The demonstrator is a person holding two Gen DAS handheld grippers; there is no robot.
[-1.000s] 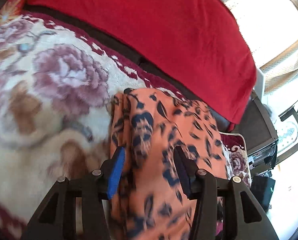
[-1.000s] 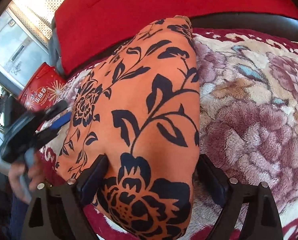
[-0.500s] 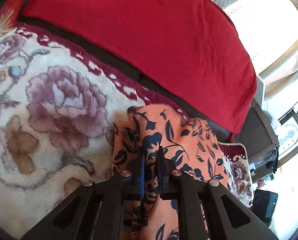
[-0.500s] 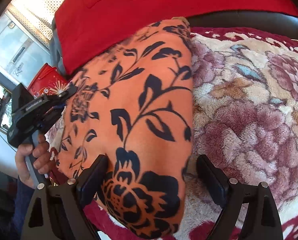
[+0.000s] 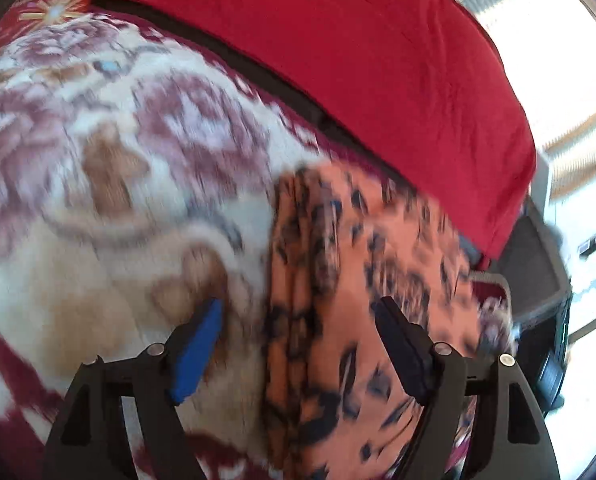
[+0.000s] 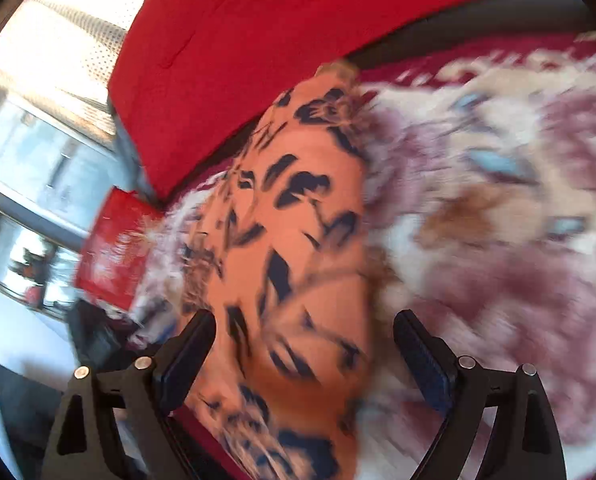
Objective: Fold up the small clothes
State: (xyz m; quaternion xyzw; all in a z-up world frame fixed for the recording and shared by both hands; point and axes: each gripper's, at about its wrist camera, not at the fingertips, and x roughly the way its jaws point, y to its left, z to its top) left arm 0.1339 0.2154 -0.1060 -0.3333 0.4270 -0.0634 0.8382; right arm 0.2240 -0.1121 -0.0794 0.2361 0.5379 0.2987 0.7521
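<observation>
Both grippers hover unclenched over the orange garment (image 5: 378, 300); left gripper (image 5: 298, 344) jaws opening, right gripper (image 6: 304, 356) released; pinch its folded edge squarely.

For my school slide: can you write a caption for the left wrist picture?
Left hand-held gripper, jaws opening, over folded orange cloth on a flowery blanket.

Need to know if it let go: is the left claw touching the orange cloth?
Apart. In the left wrist view the left claw is opening, its fingers clear of the orange cloth between them.
</observation>
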